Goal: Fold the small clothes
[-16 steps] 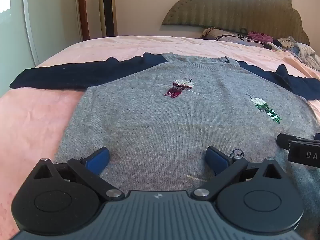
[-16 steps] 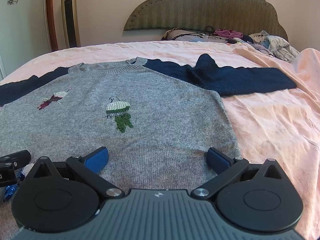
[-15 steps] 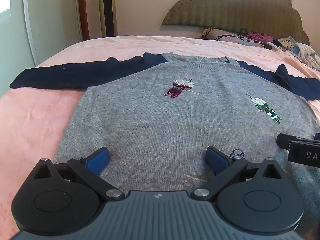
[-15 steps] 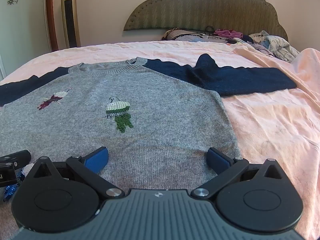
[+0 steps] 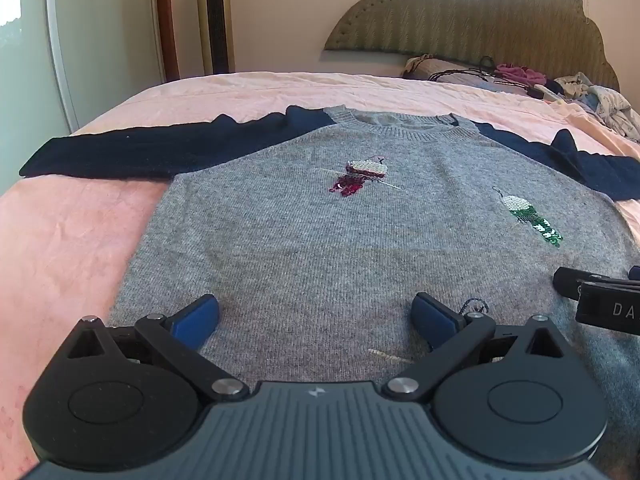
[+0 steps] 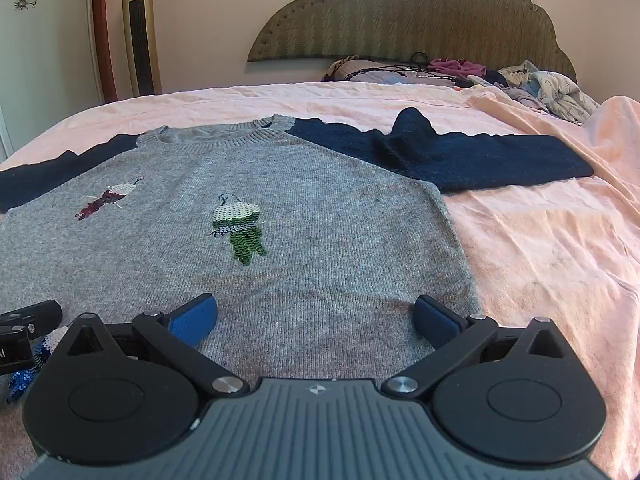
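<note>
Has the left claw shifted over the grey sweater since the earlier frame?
No. The left claw sits at the same spot over the grey sweater; the red sequin patch lines up as before.

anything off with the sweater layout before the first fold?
Mostly fine: the grey sweater lies flat, face up, on the pink bedsheet. One oddity: its navy sleeve near the right gripper is bunched into a peak close to the shoulder instead of lying flat. Both grippers are open and hold nothing; left gripper.
</note>
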